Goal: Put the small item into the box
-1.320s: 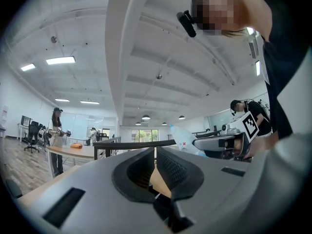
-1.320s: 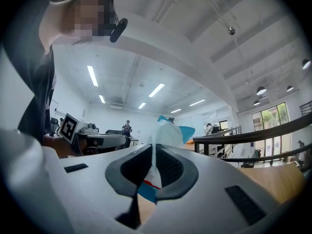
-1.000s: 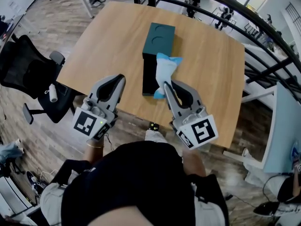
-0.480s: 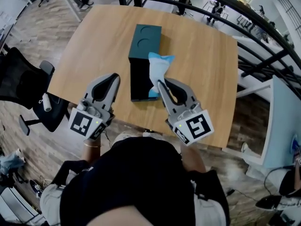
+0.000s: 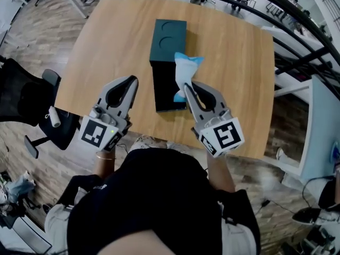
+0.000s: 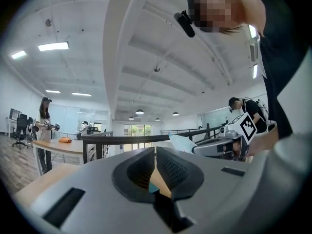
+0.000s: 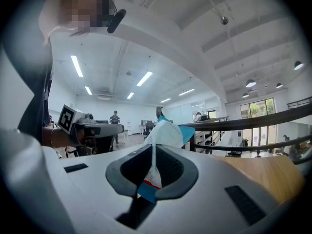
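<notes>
Little has moved over the last second. The right gripper [image 5: 191, 89] still holds the small item, a white and blue packet [image 5: 185, 70], over the right wall of the box [image 5: 158, 92], and the left gripper [image 5: 126, 84] still hangs to the box's left. Only the framing has shifted a little.

The box lies at the middle of the table [image 5: 106, 47] with its long side running from the near edge toward the far edge. Its dark inside is open to the top. A teal piece with 2 round recesses [image 5: 168, 36] lies touching its far end, probably the lid.

In the right gripper view the 2 fingers are clamped on the lower end of the packet [image 7: 168, 133], and the rest stands up beyond the tips. In the left gripper view the 2 fingers [image 6: 173, 167] are pressed almost together with nothing between them. Only a sliver of table shows through the gap.

The step in hand looks like the carry to the box: the item is picked up but not yet inside. The next move would call for bringing the packet a little left, so that it sits over the open cavity and not over the wall. The gripper would then lower it and part the fingers. The packet looks soft and light, so it could catch on the rim or cling to a finger.
</notes>
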